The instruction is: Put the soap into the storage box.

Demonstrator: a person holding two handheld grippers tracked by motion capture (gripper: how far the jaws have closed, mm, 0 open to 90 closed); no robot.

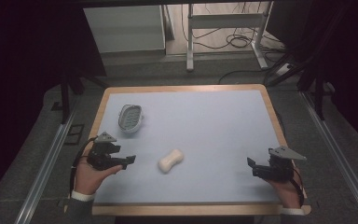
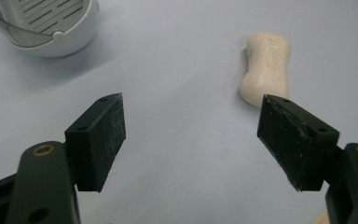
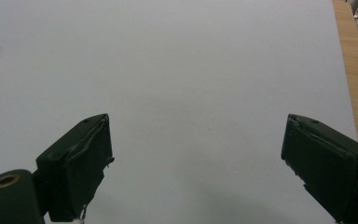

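Pale blue mat on a wood-edged table (image 1: pixel 185 88), dark room around it, some cables and a white desk frame on the floor up at the top of the high view. Pretty bare setup.

The thing in play looks like the bar of soap (image 1: pixel 170 160), cream coloured, with a pinched waist like a dog bone. It sits just below the middle of the high view, flat on the mat. In the left gripper view it's at the upper right (image 2: pixel 266 68), just past the tip of one jaw, and you can make out embossed lettering on top. The white soap dish (image 1: pixel 130 117) with the slotted insert is up and to the left of it, well apart.

Left gripper (image 1: pixel 129 160) is low at the lower left of the high view, jaws spread wide, pointing toward the soap and holding nothing. Right gripper (image 1: pixel 252 166) is at the lower right near the table edge, jaws also wide apart, nothing between them, just bare mat ahead.

My guess on handling: soap is stiff and light-ish, won't crush, but it's smooth and rounded so it'll want to squirt out of hard flat pads. I'd grab it across the narrow waist, since the two bulges either side should keep it from sliding lengthwise. Squeeze firmly but not hard, pads square to the sides.
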